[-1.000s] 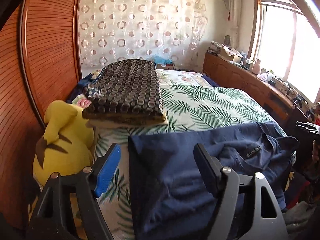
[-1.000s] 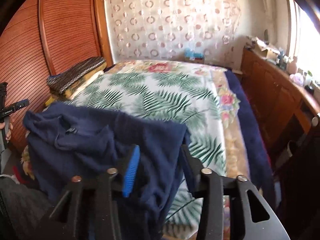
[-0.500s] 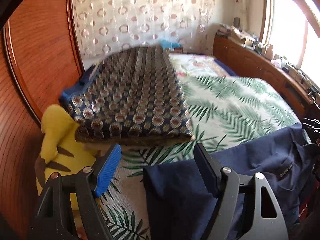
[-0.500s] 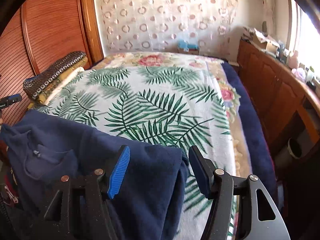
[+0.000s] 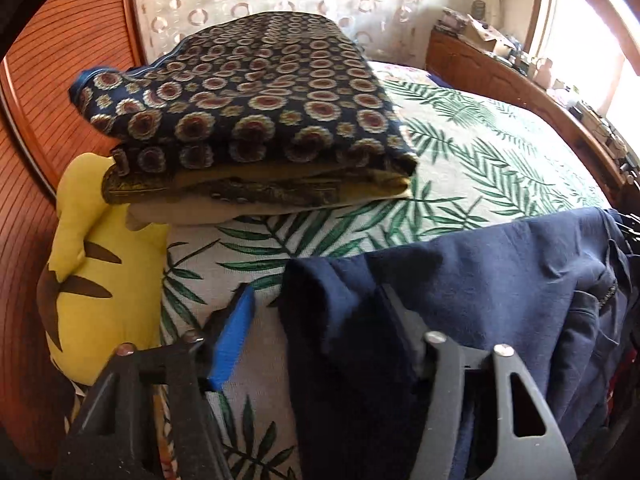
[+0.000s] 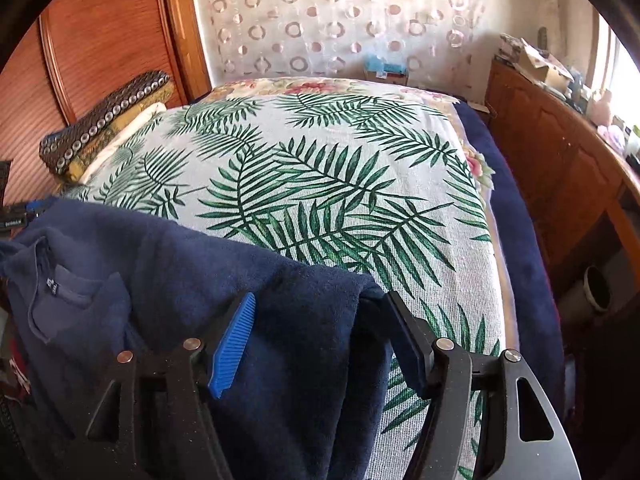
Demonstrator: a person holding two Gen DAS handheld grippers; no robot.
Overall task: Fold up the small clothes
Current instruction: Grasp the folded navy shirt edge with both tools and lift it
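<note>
Along the near edge of the bed (image 6: 476,216), a navy garment (image 6: 192,280) lies draped, its collar end hanging over the edge. The left gripper (image 5: 320,328) straddles one corner, its jaws closing, cloth between them. The right gripper (image 6: 324,332) straddles the other corner, its jaws opening. Folded blankets (image 5: 248,120) occupy the bed's far left corner, beside a yellow plush toy (image 5: 100,280).

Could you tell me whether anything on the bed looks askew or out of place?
The navy garment lies bunched and creased at the bed's near edge, part hanging over. The folded patterned stack overhangs the side above a yellow plush toy.
</note>
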